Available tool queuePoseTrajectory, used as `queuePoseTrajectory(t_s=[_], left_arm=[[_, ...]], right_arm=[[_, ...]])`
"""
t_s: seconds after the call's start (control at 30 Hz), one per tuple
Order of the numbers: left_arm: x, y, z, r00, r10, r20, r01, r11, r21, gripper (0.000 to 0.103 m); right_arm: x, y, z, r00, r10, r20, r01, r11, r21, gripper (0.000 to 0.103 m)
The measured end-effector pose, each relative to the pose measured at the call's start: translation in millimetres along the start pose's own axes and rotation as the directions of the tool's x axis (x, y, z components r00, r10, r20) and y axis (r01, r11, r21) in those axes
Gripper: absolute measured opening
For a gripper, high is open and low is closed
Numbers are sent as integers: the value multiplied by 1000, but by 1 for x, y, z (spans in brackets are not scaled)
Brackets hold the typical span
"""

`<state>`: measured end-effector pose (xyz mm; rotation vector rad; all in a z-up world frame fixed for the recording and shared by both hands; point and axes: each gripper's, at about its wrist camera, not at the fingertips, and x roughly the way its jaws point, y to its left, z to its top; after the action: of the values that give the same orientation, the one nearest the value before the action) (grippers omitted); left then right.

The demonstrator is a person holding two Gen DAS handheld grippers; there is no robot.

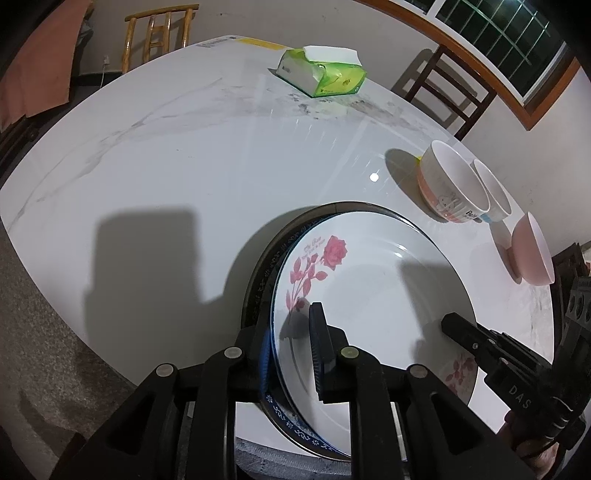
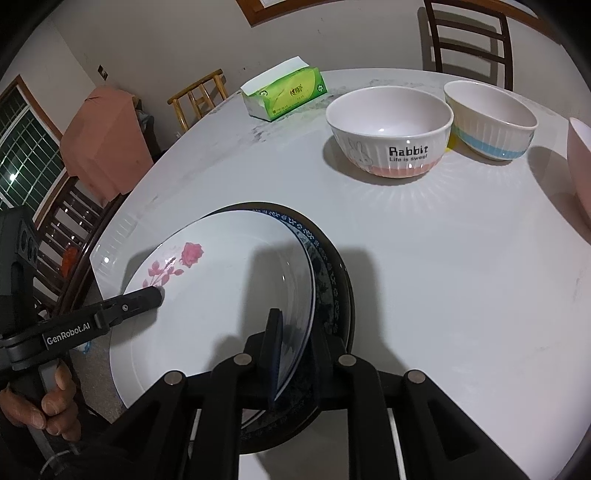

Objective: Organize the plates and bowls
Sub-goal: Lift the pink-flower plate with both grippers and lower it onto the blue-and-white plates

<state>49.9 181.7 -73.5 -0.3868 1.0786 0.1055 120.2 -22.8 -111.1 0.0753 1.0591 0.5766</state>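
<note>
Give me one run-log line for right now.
left gripper: shut on rose plate rim | right gripper: shut on opposite rim | plate: atop stack | three bowls: untouched

A green tissue pack (image 1: 322, 74) lies on the white marble table (image 1: 177, 162), with wooden chairs (image 2: 467, 35) standing beyond its edge.

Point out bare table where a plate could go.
Free: the wide marble stretch between the plate stack and the tissue pack, and left of the stack. Crowded: the right side, where three bowls stand close together.
</note>
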Motion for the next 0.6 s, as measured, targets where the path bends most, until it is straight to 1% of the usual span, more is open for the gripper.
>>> queuePoseTrajectory(t_s=[0.1, 0.17, 0.3, 0.4, 0.6], left_arm=[[0, -1, 1, 1000, -1, -5, 1, 1000, -3, 20], [0, -2, 1, 1000, -3, -8, 3, 1000, -7, 24], [0, -5, 0, 1000, 7, -3, -7, 1000, -7, 27], [0, -8, -2, 1000, 13, 9, -13, 1000, -8, 31], [2, -16, -4, 998, 55, 23, -55, 998, 6, 34]], right_arm=[[0, 3, 0, 1000, -15, -9, 14, 1000, -10, 17], [0, 5, 1, 1000, -21, -13, 21, 1000, -19, 20], [0, 10, 1, 998, -57, -7, 56, 998, -24, 20], [0, 13, 0, 997, -76, 0, 76, 997, -27, 20], [-1, 14, -1, 995, -101, 3, 101, 995, -22, 20]])
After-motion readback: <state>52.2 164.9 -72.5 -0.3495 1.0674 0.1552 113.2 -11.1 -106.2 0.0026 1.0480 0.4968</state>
